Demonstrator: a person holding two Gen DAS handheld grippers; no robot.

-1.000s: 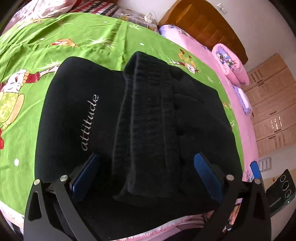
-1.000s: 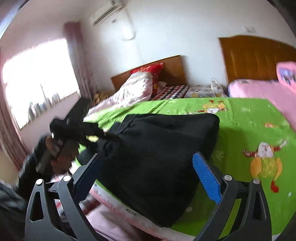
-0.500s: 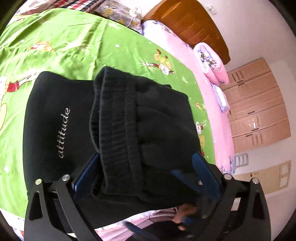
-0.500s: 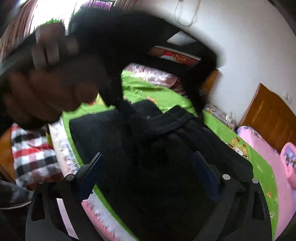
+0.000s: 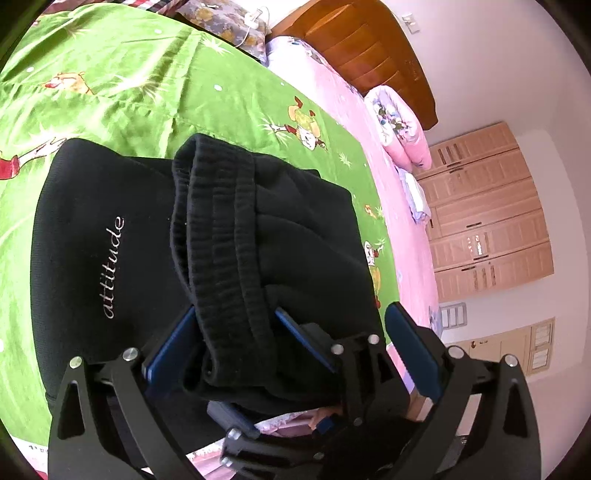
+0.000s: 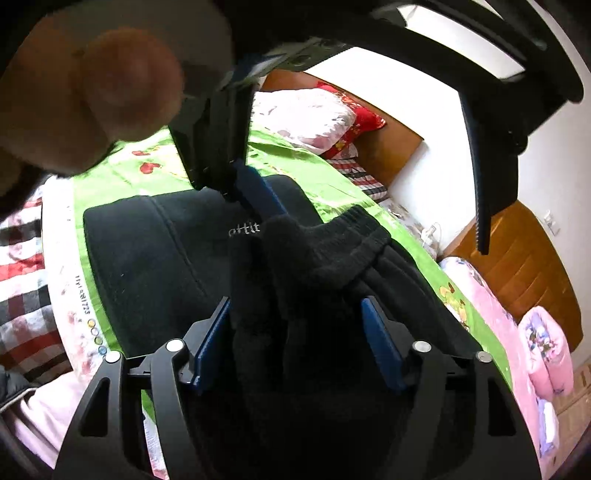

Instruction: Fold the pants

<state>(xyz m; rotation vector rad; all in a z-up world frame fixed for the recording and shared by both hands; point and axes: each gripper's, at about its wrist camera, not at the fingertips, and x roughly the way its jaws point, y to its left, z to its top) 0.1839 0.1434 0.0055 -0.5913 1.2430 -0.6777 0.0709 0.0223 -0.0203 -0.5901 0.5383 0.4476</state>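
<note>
One black pants bundle, ribbed waistband uppermost, white script lettering.

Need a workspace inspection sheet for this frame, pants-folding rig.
Surface: green cartoon bedsheet on a bed.
Job's things: black pants, folded, ribbed band lying on top.
Clutter: rolled pink quilt at the far edge.
Grippers: left gripper open, fingers astride the ribbed band; right gripper closing, pants fabric between its fingers.
Cables: white cable near the headboard.
Surroundings: wooden headboard, wardrobe.
</note>
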